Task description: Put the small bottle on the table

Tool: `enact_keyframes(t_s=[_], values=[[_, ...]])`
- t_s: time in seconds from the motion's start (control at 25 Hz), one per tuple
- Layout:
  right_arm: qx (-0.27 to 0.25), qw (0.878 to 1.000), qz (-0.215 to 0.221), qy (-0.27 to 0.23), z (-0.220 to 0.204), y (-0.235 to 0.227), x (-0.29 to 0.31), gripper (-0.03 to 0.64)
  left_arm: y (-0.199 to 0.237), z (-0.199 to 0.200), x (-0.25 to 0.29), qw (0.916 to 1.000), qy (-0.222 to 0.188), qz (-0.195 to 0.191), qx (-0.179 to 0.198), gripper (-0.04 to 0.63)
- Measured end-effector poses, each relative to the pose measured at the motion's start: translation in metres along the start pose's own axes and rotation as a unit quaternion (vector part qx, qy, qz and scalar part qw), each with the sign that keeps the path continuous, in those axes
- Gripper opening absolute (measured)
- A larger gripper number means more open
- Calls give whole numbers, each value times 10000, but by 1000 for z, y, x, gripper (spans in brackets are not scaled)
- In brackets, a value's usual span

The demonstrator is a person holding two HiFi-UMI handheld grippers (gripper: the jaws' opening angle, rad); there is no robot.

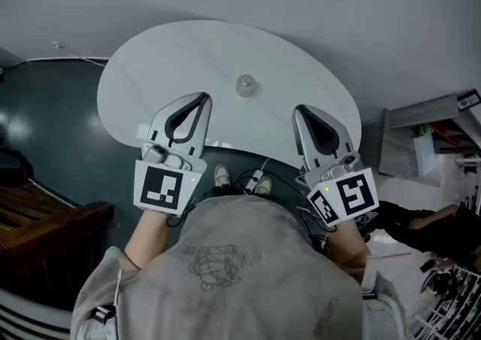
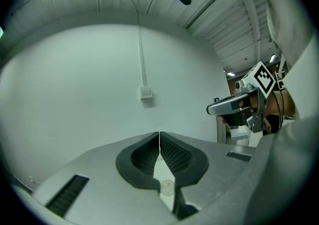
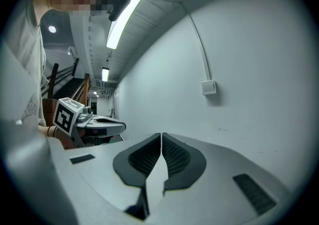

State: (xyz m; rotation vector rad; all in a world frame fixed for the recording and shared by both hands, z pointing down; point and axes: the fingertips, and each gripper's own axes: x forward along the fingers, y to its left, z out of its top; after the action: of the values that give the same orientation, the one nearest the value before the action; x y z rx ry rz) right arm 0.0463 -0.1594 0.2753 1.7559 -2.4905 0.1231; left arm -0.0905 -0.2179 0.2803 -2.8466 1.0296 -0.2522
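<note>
the small bottle (image 1: 245, 85) stands upright near the middle of the round tabletop (image 1: 173, 53). the left gripper (image 1: 203, 96) and right gripper (image 1: 298, 109) hover over the near edge, one on each side of the bottle and apart from it, both with jaws closed together on nothing.

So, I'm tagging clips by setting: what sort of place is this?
Probably an indoor lab or workshop: a round white table holding one small bottle, a plain white wall and a fluorescent ceiling light.
</note>
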Motion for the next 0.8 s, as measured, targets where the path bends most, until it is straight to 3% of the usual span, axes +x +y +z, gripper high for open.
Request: enact_keyframes(t_s=[0.68, 0.72, 0.8], values=[[61, 9998, 165, 0, -7, -34, 11, 31, -16, 9, 44, 9999, -123, -67, 93, 23], [29, 9999, 169, -4, -6, -36, 14, 31, -16, 8, 49, 9998, -120, -87, 93, 31], [-16, 9998, 174, -14, -6, -41, 20, 31, -16, 4, 59, 9998, -107, -172, 42, 145]])
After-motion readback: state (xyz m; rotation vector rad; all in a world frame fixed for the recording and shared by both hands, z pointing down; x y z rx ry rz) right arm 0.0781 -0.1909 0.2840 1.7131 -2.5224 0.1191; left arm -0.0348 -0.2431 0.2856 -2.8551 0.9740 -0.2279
